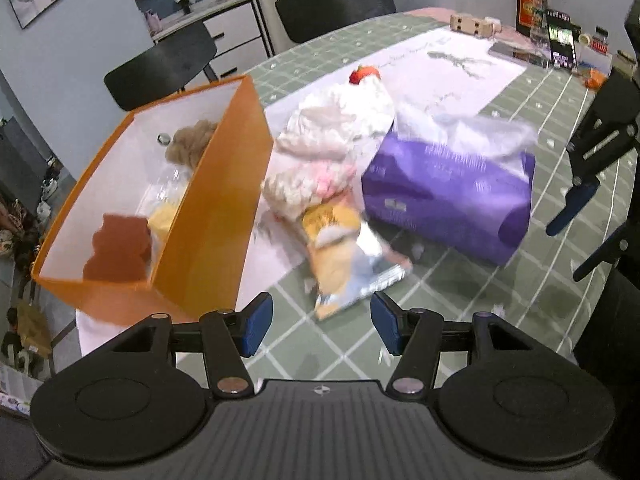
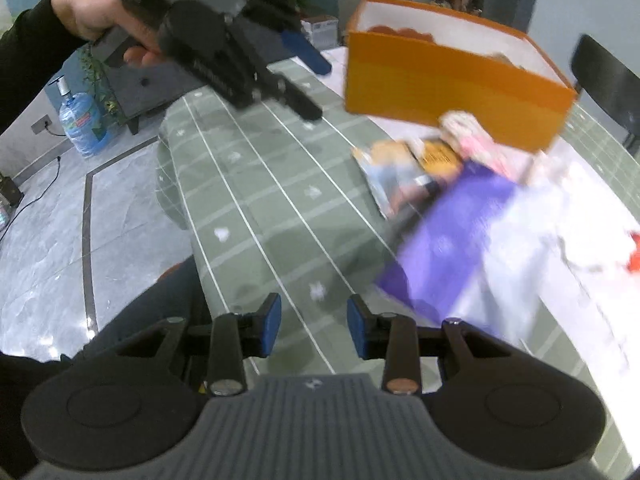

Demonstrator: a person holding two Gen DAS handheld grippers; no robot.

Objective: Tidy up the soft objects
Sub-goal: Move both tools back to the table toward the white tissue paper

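An orange box [image 1: 208,216] with a white inside stands at the left and holds a tan plush [image 1: 192,144], a brown bear shape [image 1: 118,248] and a yellow item. Beside it lie a white plush chicken [image 1: 340,120] with a red comb, a purple tissue pack [image 1: 448,196] and a yellow and silver snack packet [image 1: 344,256]. My left gripper [image 1: 321,326] is open just short of the packet, with nothing between its fingers. My right gripper [image 2: 315,326] is open over bare green tablecloth, left of the blurred purple pack [image 2: 452,240]. Each gripper also shows in the other's view: right gripper [image 1: 580,196], left gripper [image 2: 308,80].
Bottles [image 1: 530,4], a wooden block [image 1: 472,24] and small items crowd the table's far right end. Two black chairs [image 1: 336,4] stand behind the table. The table's edge [image 2: 176,184] drops to a grey tiled floor, where a water jug [image 2: 80,124] stands.
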